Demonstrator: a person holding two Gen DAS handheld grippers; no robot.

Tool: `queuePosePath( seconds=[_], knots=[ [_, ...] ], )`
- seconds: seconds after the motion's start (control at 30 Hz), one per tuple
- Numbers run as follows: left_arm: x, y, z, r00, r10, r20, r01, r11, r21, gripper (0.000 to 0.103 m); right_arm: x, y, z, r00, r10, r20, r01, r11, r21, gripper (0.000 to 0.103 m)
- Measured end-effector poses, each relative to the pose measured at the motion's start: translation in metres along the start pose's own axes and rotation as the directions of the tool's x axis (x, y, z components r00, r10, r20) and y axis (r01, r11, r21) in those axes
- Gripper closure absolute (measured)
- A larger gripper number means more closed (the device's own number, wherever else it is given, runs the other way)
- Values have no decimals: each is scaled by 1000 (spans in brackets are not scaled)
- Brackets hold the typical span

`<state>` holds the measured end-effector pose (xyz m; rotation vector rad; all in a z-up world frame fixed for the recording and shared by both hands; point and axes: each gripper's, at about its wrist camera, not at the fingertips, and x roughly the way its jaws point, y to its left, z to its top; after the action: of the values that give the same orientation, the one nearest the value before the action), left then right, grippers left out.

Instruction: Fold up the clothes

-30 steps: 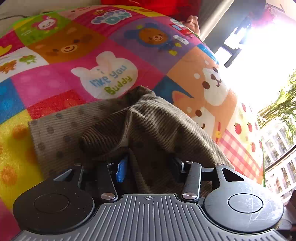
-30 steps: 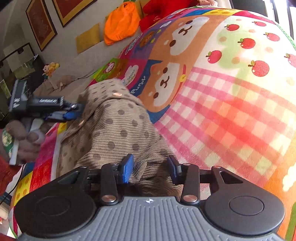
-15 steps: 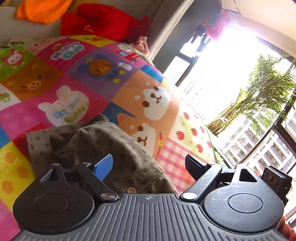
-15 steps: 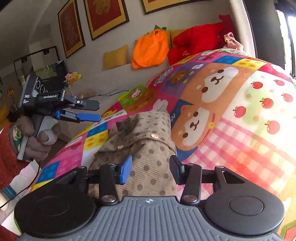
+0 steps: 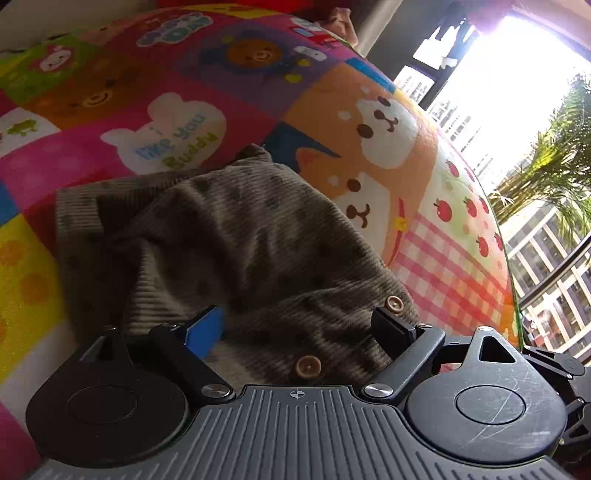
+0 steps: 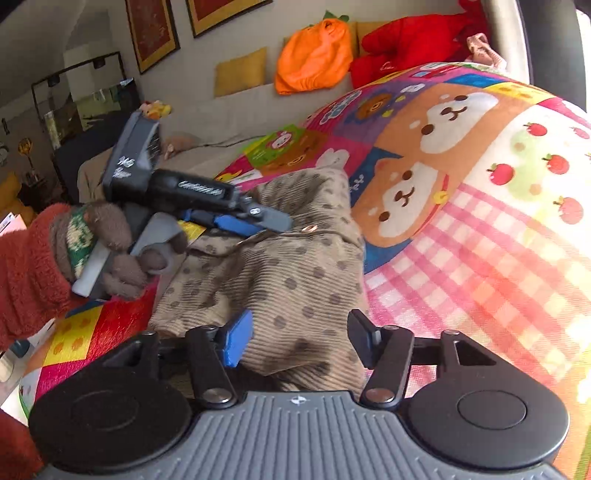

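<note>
While both grippers open, garment (image 5: 236, 236) bunched, mat (image 5: 454, 236) bare rightward

Home: cartoon quilt (image 5: 110, 92), sofa cushions (image 6: 242, 72)

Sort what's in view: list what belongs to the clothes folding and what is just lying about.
Belongs to the job:
- brown dotted cardigan
- left tongs, opening, cardigan lying between the fingers
- right tongs, opening over the cardigan

Just lying about:
- patchwork animal blanket underneath
- orange cushion
- red plush
- framed pictures
</note>
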<state>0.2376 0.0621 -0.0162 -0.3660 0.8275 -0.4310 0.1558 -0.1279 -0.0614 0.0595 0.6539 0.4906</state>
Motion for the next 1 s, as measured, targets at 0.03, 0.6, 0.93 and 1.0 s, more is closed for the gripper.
queuePosePath(
  seconds=[0.03, 0.6, 0.93, 1.0],
  knots=[
    [-13, 3, -6, 1000, 13, 11, -13, 1000, -17, 8, -1, -8, 2, 1000, -4, 9, 4, 1000, 27, 40],
    [-16, 2, -38, 985, 171, 26, -173, 977, 124, 49, 61, -37, -7, 993, 115, -41, -100, 961, 257, 51],
    [22, 16, 4, 986, 163, 34, -166, 978, 125, 56, 66, 5, -12, 986, 158, -53, -143, 964, 225, 51],
    [22, 18, 7, 987, 160, 30, -162, 979, 120, 56, 68, 11, -12, 988, 143, -61, -130, 975, 182, 50]
  ],
)
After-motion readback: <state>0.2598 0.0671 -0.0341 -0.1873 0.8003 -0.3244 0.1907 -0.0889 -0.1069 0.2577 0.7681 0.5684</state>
